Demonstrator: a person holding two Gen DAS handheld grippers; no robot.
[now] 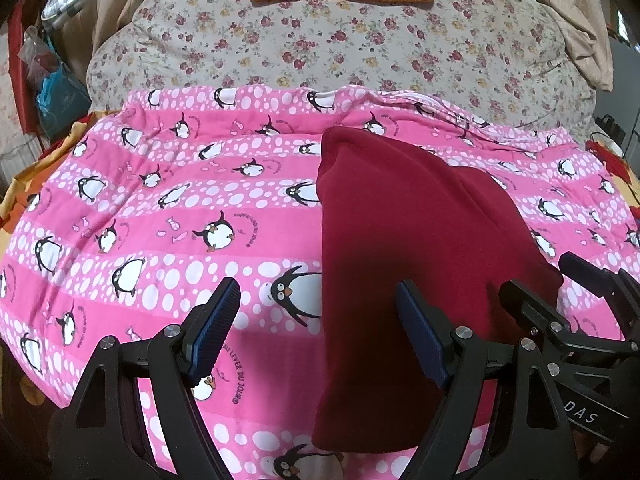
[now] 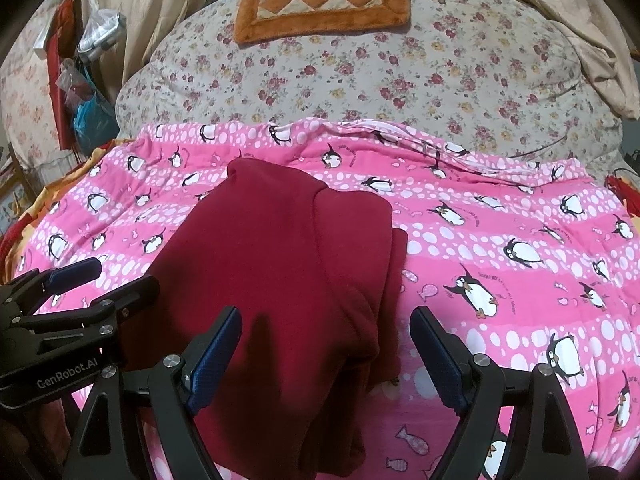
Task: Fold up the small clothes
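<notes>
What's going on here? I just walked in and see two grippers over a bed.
A person is folding a small dark red garment on a pink penguin-print blanket, with a handheld gripper in each hand. The garment lies already folded into a long, narrow shape. The left gripper and right gripper both hover at its near end, jaws open and holding nothing. Behind lie a floral quilt and an orange checkered mat.

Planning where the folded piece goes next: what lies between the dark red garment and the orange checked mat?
In the right wrist view, pink penguin blanket, then floral quilt, lie between the dark red garment and the orange checked mat.
</notes>
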